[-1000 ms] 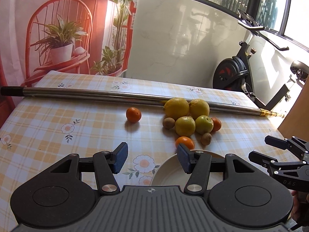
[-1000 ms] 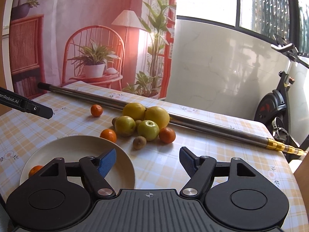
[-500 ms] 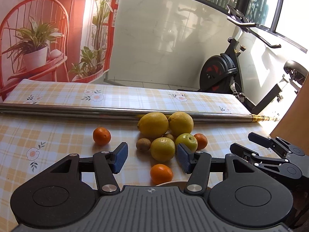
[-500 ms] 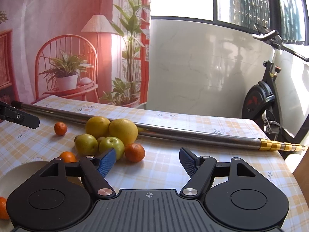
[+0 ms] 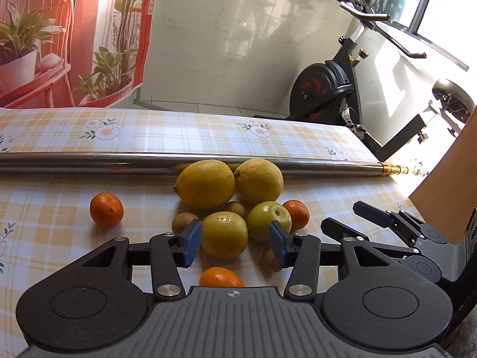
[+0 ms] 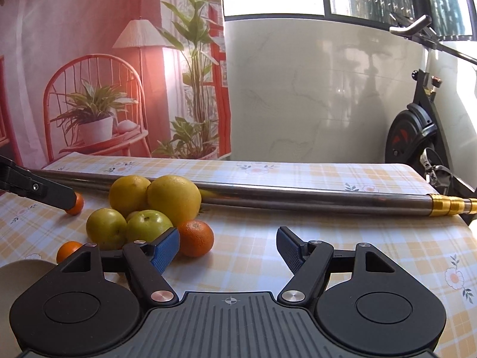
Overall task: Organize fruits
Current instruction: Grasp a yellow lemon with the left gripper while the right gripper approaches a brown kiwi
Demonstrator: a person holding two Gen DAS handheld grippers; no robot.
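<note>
I am holding the left gripper (image 5: pixel 234 241) low over the fruit pile, jaws spread wide and gripping nothing, with a yellow-green fruit (image 5: pixel 224 234) sitting between the blue pads. Behind it, two lemons (image 5: pixel 205 184) are lying side by side, long axes running roughly along the steel pole (image 5: pixel 89 162), the left one's nipple pointing left. A lone mandarin (image 5: pixel 106 209) is sitting well apart to the left. I am keeping the right gripper (image 6: pixel 228 249) beside the pile, jaws open and empty, another mandarin (image 6: pixel 196 237) just by its left pad. The checked, flower-printed tabletop (image 6: pixel 357 238) is carrying everything; a white plate (image 6: pixel 18 271) is peeking in at the left. An exercise bike (image 5: pixel 328 89) is standing against the pale wall.
</note>
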